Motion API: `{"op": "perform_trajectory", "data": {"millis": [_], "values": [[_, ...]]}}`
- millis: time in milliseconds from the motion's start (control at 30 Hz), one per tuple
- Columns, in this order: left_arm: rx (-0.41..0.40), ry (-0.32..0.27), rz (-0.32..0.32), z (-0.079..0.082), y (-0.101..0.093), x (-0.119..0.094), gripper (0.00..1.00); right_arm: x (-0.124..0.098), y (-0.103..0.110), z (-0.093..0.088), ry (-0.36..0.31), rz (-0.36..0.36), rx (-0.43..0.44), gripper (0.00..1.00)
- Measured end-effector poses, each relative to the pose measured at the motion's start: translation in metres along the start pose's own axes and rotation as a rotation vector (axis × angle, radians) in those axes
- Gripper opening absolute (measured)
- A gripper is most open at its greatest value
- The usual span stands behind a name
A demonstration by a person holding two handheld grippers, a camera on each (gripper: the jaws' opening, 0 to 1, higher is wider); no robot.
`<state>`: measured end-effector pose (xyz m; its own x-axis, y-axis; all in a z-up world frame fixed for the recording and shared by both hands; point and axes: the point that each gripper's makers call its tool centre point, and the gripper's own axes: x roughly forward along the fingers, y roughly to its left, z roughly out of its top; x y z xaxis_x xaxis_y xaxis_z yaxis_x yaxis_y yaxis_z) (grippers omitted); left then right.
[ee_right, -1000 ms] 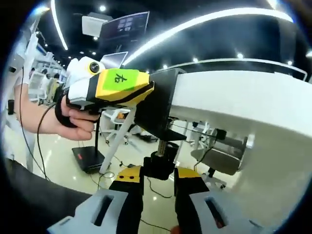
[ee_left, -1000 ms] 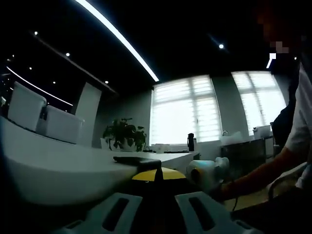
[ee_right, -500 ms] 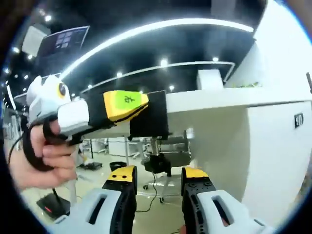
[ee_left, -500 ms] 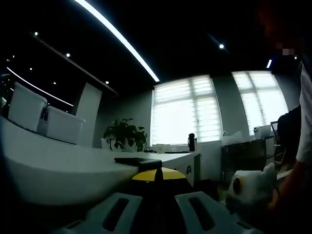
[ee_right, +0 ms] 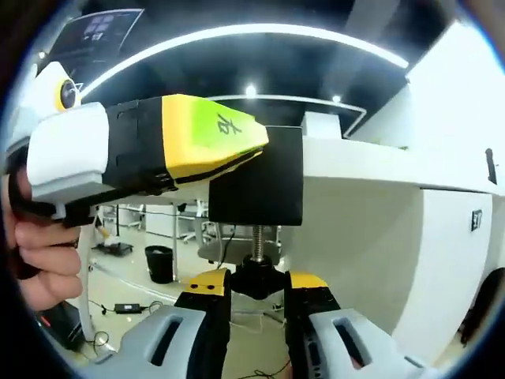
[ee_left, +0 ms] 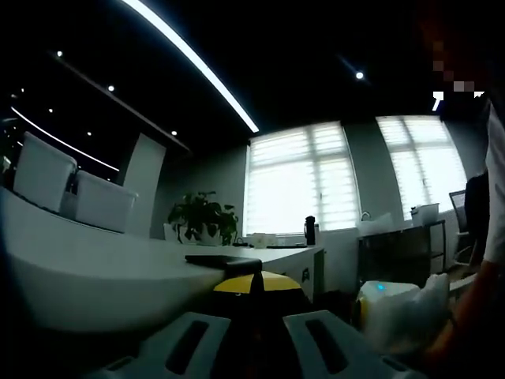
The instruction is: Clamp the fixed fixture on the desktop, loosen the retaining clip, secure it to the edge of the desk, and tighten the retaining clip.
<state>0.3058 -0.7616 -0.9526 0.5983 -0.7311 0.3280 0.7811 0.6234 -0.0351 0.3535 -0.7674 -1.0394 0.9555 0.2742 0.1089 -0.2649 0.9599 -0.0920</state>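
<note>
While the left gripper (ee_right: 237, 146) clenched the black clamp fixture (ee_right: 256, 185) steady on the desk edge (ee_right: 355, 162), the right gripper (ee_right: 256, 296) grasped the screw knob (ee_right: 256, 278) beneath for tightening.

Dim, backlit left gripper view with glaring windows (ee_left: 300, 178); right gripper view bright, edges fisheye-bent and soft.

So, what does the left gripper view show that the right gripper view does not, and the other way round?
Left gripper view: the top side of the white desk, a potted plant and bright windows. Right gripper view: the screw and knob below the desk edge, with the right hand-held gripper closed on the knob. Both: the desk and the black clamp fixture.
</note>
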Motion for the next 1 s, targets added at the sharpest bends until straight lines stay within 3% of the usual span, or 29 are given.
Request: {"op": "perform_trajectory", "data": {"millis": [200, 400, 533, 600, 767, 833, 900, 1000], "values": [[-0.001, -0.001, -0.001, 0.000, 0.000, 0.000, 0.02, -0.001, 0.004, 0.002, -0.042, 0.212, 0.048, 0.25], [-0.010, -0.003, -0.002, 0.000, 0.001, 0.000, 0.02, 0.003, 0.014, 0.000, -0.050, 0.501, -0.100, 0.25], [-0.006, -0.001, -0.001, 0.000, 0.000, 0.000, 0.02, 0.005, 0.019, -0.002, -0.041, 0.671, -0.118, 0.25], [-0.006, -0.003, -0.002, 0.000, 0.000, 0.000, 0.02, 0.007, 0.019, -0.001, -0.046, 0.717, -0.132, 0.25], [-0.005, -0.004, -0.004, 0.000, 0.000, -0.001, 0.02, 0.006, 0.019, -0.002, -0.049, 0.718, -0.118, 0.25], [-0.008, -0.005, -0.006, 0.000, 0.000, -0.001, 0.02, 0.004, 0.014, -0.005, -0.051, 0.654, -0.061, 0.26], [-0.003, -0.004, -0.004, -0.001, 0.000, -0.001, 0.02, -0.001, 0.005, -0.007, -0.055, 0.536, 0.016, 0.27], [-0.002, -0.007, -0.004, 0.000, -0.001, -0.001, 0.02, -0.018, -0.003, -0.018, -0.034, 0.375, 0.018, 0.28]]}}
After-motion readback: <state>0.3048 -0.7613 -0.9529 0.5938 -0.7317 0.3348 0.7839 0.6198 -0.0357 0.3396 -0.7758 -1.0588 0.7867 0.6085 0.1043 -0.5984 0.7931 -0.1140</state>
